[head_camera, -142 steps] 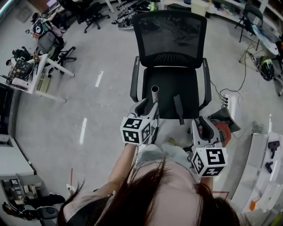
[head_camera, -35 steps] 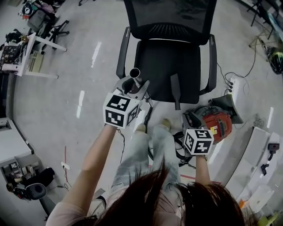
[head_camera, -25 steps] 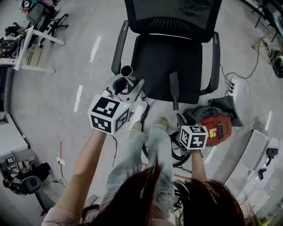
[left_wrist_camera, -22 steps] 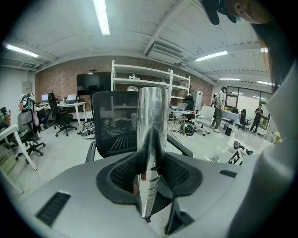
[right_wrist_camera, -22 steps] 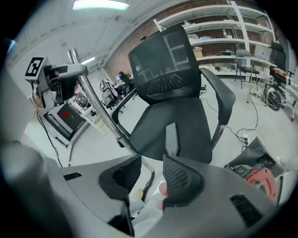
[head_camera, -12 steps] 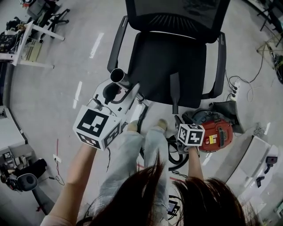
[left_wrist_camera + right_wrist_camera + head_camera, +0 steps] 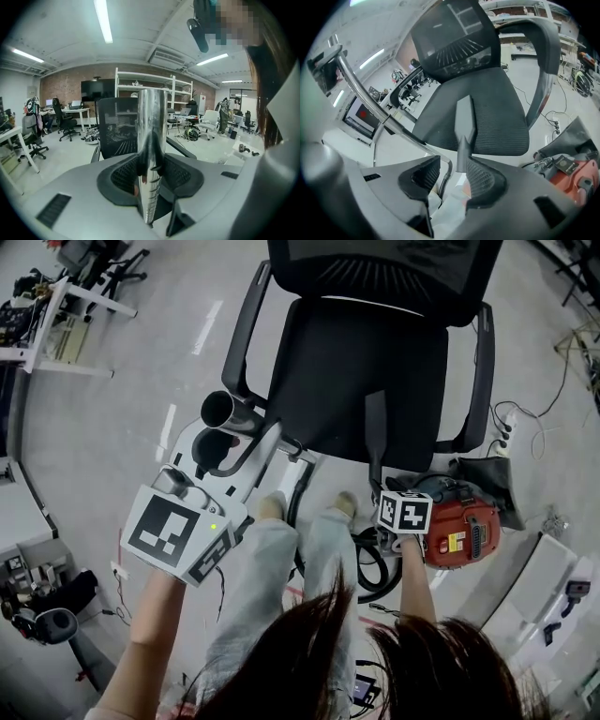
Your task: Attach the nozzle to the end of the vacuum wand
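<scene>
The left tongs (image 7: 151, 174) are clamped on the shiny wand (image 7: 151, 122), and its open end pokes up. The nozzle (image 7: 464, 119) lies on the chair (image 7: 501, 126) seat, long way front to back, flat tip far away. It is straight ahead of the right tongs (image 7: 453, 169), the nearer ones. Their jaws are apart and have just been opening. The nozzle's round end sits at their mouth, not pinched.
</scene>
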Demonstrator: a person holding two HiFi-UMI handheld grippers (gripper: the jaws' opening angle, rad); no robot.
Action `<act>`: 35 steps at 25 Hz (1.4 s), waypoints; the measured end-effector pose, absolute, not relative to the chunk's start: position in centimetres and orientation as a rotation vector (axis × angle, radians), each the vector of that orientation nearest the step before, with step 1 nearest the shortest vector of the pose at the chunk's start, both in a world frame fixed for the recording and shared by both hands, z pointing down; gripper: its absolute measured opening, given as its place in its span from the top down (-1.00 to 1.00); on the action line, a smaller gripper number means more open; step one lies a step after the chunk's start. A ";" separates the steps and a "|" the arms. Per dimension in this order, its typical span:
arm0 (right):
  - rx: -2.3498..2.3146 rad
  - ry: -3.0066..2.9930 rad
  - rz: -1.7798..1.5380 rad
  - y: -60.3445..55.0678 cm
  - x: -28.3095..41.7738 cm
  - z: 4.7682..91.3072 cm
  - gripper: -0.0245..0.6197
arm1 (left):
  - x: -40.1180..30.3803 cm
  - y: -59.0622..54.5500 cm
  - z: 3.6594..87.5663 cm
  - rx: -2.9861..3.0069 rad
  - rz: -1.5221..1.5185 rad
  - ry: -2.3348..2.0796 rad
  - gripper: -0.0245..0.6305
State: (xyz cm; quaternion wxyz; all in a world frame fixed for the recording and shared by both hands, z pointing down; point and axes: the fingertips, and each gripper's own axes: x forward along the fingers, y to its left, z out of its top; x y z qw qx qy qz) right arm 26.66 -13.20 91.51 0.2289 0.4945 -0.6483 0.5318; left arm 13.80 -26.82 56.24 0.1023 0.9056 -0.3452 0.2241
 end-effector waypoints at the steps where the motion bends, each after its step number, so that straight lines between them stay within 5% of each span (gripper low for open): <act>1: 1.350 -1.781 1.472 -13.4 26.6 92.1 0.41 | 13.7 -26.9 56.3 2.673 0.658 -1.022 0.44; 35: 1.154 -1.586 1.662 -16.0 25.6 100.5 0.40 | 14.1 -30.1 54.9 2.660 0.627 -1.033 0.44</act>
